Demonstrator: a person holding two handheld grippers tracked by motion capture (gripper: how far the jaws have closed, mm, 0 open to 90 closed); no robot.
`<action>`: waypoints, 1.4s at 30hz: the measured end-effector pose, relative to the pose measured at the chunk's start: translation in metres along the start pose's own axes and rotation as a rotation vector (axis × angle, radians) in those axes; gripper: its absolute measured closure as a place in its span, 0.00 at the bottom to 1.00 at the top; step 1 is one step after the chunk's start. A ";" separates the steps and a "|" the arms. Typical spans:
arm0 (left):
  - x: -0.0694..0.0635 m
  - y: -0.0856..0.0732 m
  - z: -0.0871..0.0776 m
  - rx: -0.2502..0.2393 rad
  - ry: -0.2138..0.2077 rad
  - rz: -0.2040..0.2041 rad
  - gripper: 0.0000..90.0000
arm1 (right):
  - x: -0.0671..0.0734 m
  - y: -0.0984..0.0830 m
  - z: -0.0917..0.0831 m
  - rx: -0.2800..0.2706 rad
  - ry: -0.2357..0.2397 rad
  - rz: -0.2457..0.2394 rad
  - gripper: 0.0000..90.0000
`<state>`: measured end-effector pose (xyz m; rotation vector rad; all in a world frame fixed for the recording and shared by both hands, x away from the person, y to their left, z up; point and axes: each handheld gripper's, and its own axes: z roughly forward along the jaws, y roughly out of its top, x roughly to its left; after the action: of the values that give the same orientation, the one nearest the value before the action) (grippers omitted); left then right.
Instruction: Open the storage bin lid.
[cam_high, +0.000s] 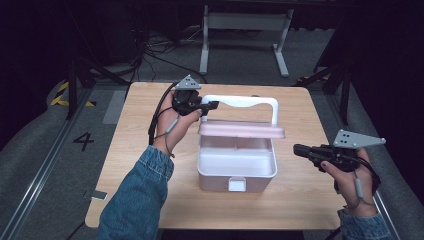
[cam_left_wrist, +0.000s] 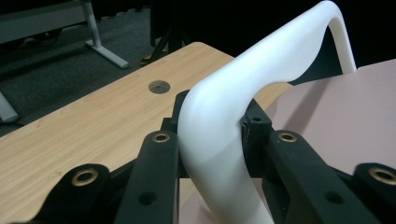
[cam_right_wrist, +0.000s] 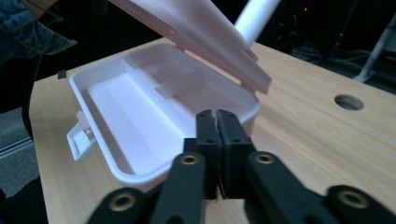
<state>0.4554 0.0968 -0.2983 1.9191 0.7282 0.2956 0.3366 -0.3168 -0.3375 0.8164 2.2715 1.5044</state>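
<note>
So you've got one box (cam_high: 237, 170) sitting mid-table (cam_high: 125, 165), pink lid (cam_high: 241, 130) propped half open, with one white handle (cam_high: 240, 102) arching over the back. Your left gripper (cam_high: 212, 105) is clamped on that handle at its left corner, so the jaws are pinching it from both sides. Your right gripper (cam_high: 298, 150) hangs off to the box's right, jaws pressed together on nothing. One latch (cam_high: 237, 184) hangs on the front wall. Inside you can see a few dividers; the compartments look bare.
</note>
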 end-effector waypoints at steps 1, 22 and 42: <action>0.001 0.000 0.000 -0.004 -0.003 -0.006 0.82 | 0.003 0.002 0.003 -0.018 0.006 -0.005 1.00; -0.001 -0.001 0.000 -0.002 -0.008 0.001 0.74 | 0.017 0.031 0.039 -0.128 0.074 -0.027 1.00; -0.004 -0.004 -0.045 -0.083 0.082 0.056 0.38 | 0.016 0.031 0.039 -0.131 0.079 -0.019 1.00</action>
<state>0.4286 0.1285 -0.2808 1.8596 0.7065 0.4352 0.3535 -0.2695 -0.3245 0.7081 2.2008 1.6844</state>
